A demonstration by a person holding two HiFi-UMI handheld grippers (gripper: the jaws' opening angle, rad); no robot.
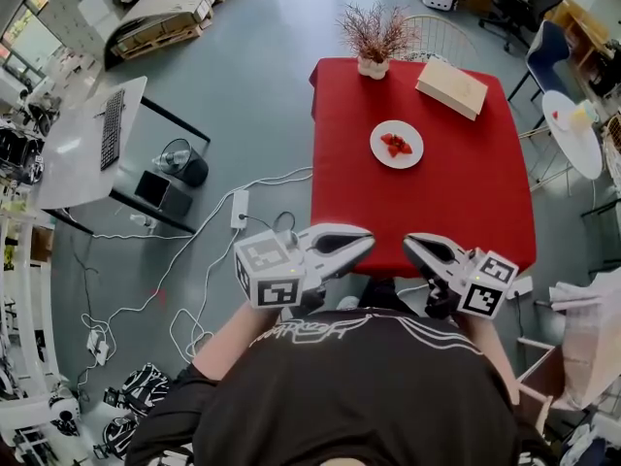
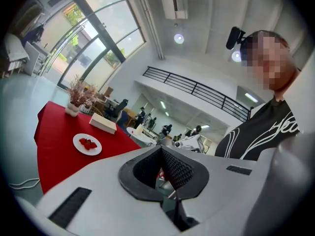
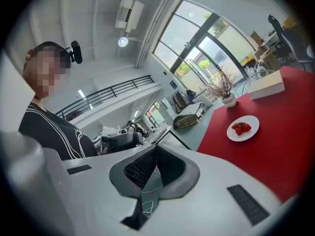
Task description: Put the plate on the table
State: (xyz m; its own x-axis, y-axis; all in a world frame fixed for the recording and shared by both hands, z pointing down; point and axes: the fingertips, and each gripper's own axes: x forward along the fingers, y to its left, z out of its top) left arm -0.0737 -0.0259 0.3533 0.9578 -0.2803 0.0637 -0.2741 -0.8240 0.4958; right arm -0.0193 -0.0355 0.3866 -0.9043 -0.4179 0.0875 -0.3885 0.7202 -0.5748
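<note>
A white plate [image 1: 397, 145] with strawberries lies on the red table [image 1: 456, 197], a little beyond its middle. Both grippers hang side by side over the table's near edge, close to the person's chest and well short of the plate. My left gripper [image 1: 363, 244] is shut with nothing in it, and my right gripper [image 1: 411, 245] is shut and empty too. In the left gripper view the plate [image 2: 87, 144] lies far off to the left of the closed jaws [image 2: 161, 151]. The right gripper view has the plate [image 3: 242, 128] at the right, away from its closed jaws [image 3: 156, 150].
A pale box [image 1: 451, 87] and a potted dried plant [image 1: 374, 39] stand at the table's far end. To the left are a white desk [image 1: 73, 158] with a keyboard and cables [image 1: 209, 260] on the floor. A small round table [image 1: 572, 132] stands at the right.
</note>
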